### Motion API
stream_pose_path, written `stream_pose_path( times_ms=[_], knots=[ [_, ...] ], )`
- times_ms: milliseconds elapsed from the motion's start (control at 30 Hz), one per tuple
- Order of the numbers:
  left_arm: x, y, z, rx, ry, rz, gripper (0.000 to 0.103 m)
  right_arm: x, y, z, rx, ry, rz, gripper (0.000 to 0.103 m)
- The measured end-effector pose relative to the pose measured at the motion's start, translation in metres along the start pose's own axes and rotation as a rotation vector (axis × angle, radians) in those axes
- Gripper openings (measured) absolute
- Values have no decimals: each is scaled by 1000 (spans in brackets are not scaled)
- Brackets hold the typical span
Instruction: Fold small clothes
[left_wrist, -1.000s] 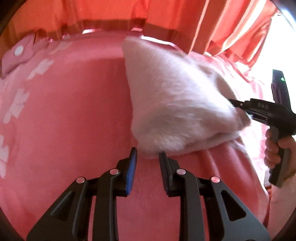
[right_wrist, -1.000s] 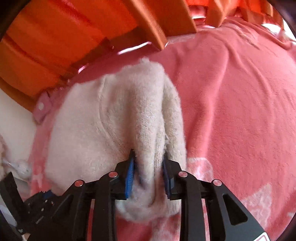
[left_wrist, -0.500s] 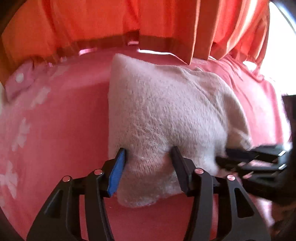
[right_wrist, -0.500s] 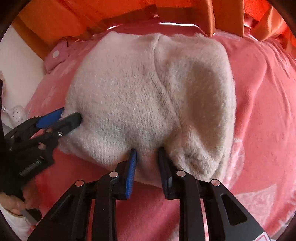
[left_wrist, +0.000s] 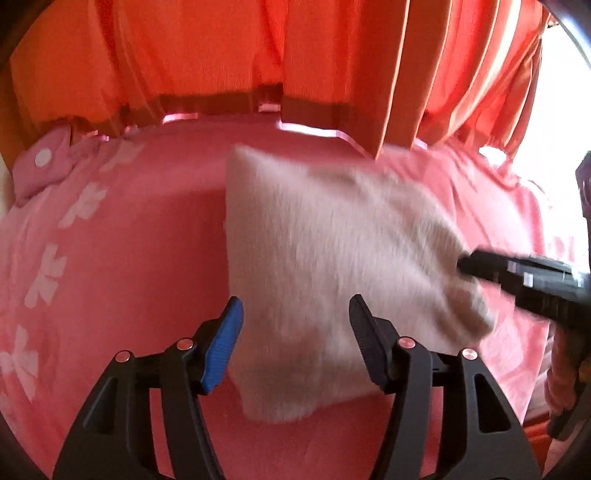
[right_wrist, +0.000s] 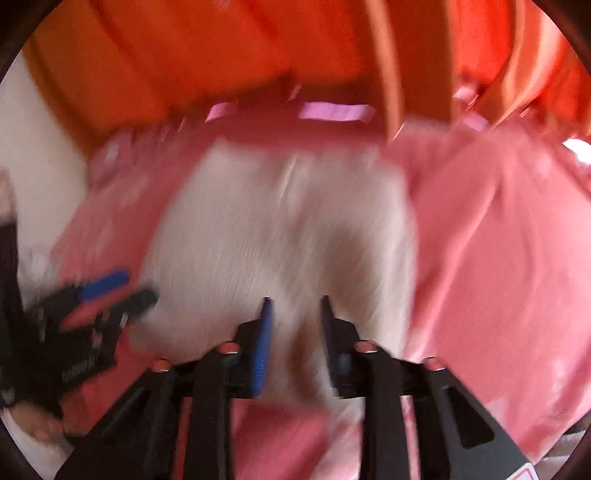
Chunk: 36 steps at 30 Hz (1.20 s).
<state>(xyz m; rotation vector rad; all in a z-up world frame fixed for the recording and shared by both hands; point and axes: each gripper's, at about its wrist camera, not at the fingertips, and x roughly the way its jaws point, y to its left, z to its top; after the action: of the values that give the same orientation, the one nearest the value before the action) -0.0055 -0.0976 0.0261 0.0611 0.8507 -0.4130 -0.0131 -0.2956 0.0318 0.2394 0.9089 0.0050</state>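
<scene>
Since half a second ago, left gripper (left_wrist: 295, 345) has spread wider, released, straddling the near edge of the cream knit garment (left_wrist: 332, 266) lying folded on the pink bed cover (left_wrist: 129, 258). Right gripper (right_wrist: 294, 339) remains clenched on the garment's hem; view blurred.

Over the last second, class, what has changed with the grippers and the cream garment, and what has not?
The left gripper came forward from short of the cream garment and spread its fingers wide; they now straddle its near edge without pinching. The garment went from bunched to a flatter folded square. The right gripper stays shut on its edge, and the garment still lies on the pink blanket.
</scene>
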Motion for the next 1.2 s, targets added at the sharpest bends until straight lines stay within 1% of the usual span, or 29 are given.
stream_pose_path(
  times_ms=[33, 67, 100, 167, 200, 233, 267, 300, 333, 400, 433, 467, 500, 533, 567, 600, 667, 700, 767, 800, 833, 867, 900, 1000, 1100, 1167, 1200],
  knots=[
    [2, 0, 8, -12, -6, 0, 61, 5, -13, 12, 37, -14, -7, 53],
    [6, -1, 14, -20, -6, -10, 62, 13, -21, 17, 67, -3, -16, 53],
    [10, -2, 18, -26, -2, -16, 65, 33, -34, 25, 101, 40, -31, 53],
    [28, -6, 23, -31, 26, -15, 65, 65, -47, 31, 126, 108, -62, 53],
    [34, -6, 23, -34, 40, -10, 65, 75, -47, 29, 125, 132, -63, 44],
    [39, -7, 23, -37, 50, 1, 65, 84, -43, 28, 122, 151, -26, 16],
    [42, -8, 21, -33, 46, 15, 65, 81, -40, 29, 127, 133, -10, 15],
    [42, -10, 20, -25, 40, 28, 65, 66, -38, 34, 120, 74, 9, 11],
    [42, -10, 20, -22, 38, 29, 65, 48, -36, 36, 122, 15, 37, 9],
    [42, -10, 18, -25, 37, 29, 65, 23, -44, 36, 145, -69, 53, 9],
    [43, -10, 17, -26, 37, 26, 66, 23, -46, 33, 156, -75, 50, 9],
    [44, -11, 17, -24, 36, 22, 67, 32, -51, 29, 160, -60, 34, 9],
    [45, -12, 17, -19, 40, 22, 67, 54, -58, 23, 162, 3, 4, 9],
    [47, -14, 16, -12, 45, 25, 67, 87, -65, 13, 150, 90, -40, 10],
    [48, -18, 15, 1, 45, 33, 68, 94, -67, 8, 156, 87, -36, 10],
    [48, -21, 14, 13, 41, 48, 69, 89, -68, 5, 165, 53, -28, 12],
    [47, -24, 12, 29, 38, 69, 71, 65, -65, 5, 193, 21, 3, 14],
    [47, -24, 11, 32, 39, 78, 71, 54, -64, 3, 202, 4, 23, 18],
    [44, -23, 11, 30, 40, 79, 71, 26, -55, -9, 171, -25, 41, 20],
    [43, -21, 10, 23, 43, 75, 71, 16, -52, -15, 155, -21, 50, 23],
    [41, -20, 10, 15, 45, 68, 71, 9, -46, -23, 146, -11, 63, 31],
    [39, -19, 9, 9, 46, 63, 71, 4, -45, -34, 141, 2, 78, 36],
    [36, -19, 8, 6, 46, 62, 71, 2, -42, -46, 138, 16, 71, 42],
    [24, -16, -1, -20, 50, 49, 71, 3, -37, -71, 128, 52, 38, 44],
    [10, -12, -17, -41, 70, 13, 72, 3, -36, -91, 171, 81, 67, 44],
    [-1, -13, -30, -10, 75, 8, 76, 7, -38, -97, 208, 88, 86, 44],
    [-6, -14, -42, 29, 89, -2, 77, 7, -39, -97, 222, 85, 93, 44]
  ],
)
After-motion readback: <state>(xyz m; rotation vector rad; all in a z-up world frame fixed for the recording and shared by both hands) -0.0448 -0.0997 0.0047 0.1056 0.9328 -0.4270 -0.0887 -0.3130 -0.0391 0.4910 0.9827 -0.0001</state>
